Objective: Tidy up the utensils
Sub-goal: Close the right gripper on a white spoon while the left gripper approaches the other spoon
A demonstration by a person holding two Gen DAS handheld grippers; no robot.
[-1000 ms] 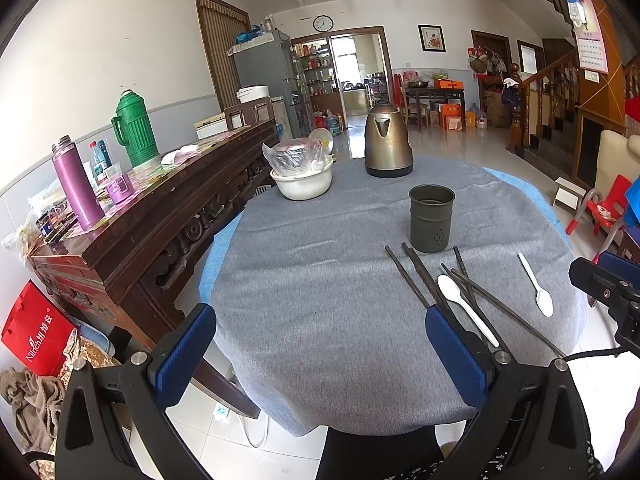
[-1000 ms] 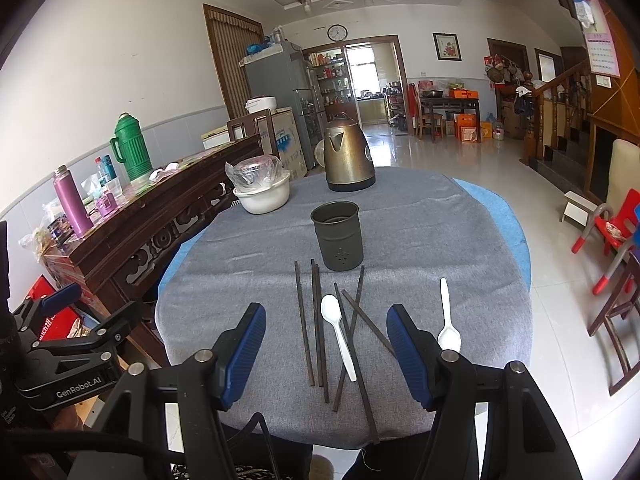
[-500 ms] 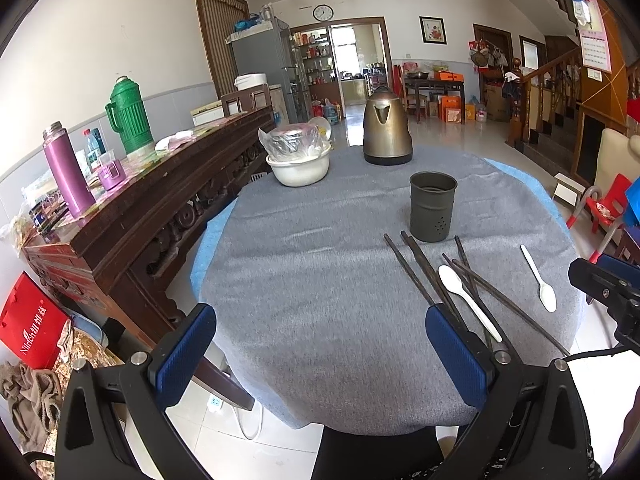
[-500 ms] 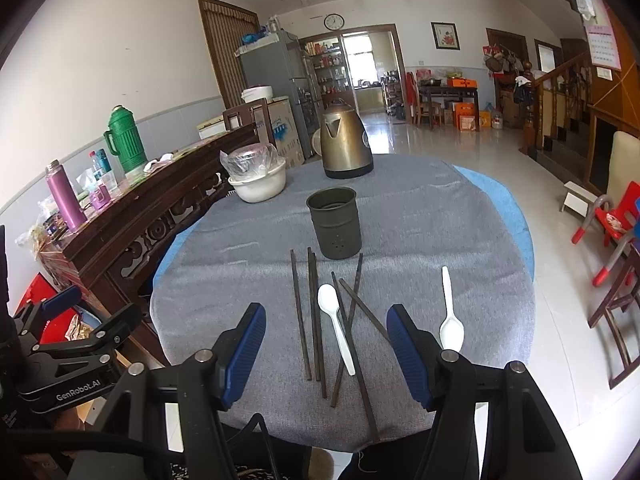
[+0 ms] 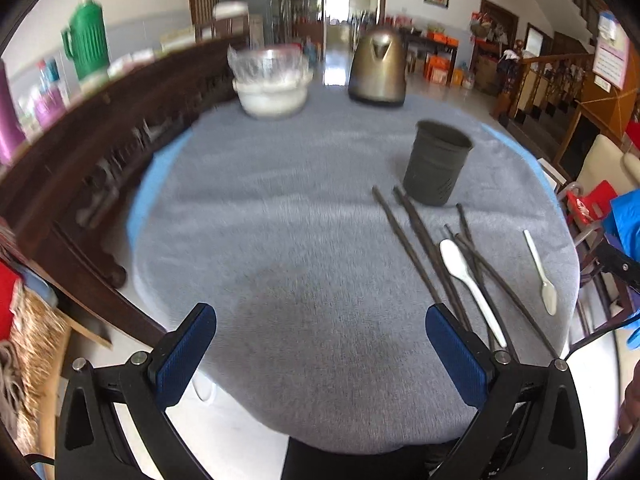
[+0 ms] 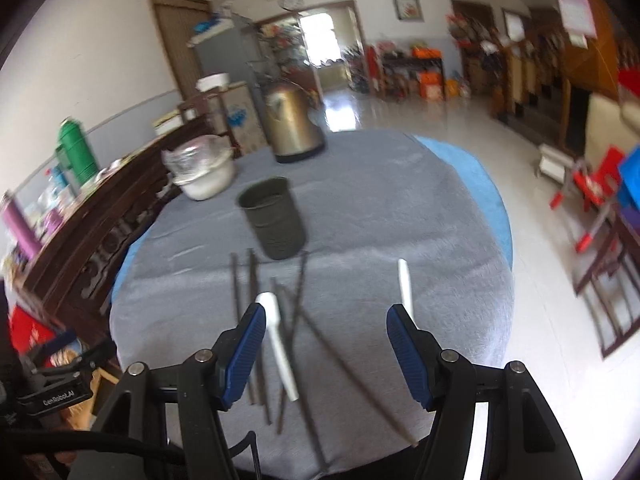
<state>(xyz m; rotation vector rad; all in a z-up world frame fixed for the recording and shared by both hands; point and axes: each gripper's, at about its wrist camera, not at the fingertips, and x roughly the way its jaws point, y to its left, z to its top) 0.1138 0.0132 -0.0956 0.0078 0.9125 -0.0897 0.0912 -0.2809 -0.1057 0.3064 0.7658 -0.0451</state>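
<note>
Under my blue ribbed rubbery pads (image 5: pixel 456 354) the tablecloth (image 5: pixel 304 248) is grey, matt, felt-like cloth; the chopsticks (image 5: pixel 416 236) look dark and dull, the two spoons (image 5: pixel 468 276) smooth white plastic, the holder (image 5: pixel 436 162) matt dark green, the kettle (image 5: pixel 378 66) brushed golden metal, the sideboard (image 5: pixel 100 136) carved varnished wood

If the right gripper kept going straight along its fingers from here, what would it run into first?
Most likely the loose dark chopsticks lying crossed on the grey tablecloth, between the open fingers of the right gripper. The dark utensil holder stands beyond them, slightly left of the line. Depth is hard to judge in this blurred fisheye view.
</note>
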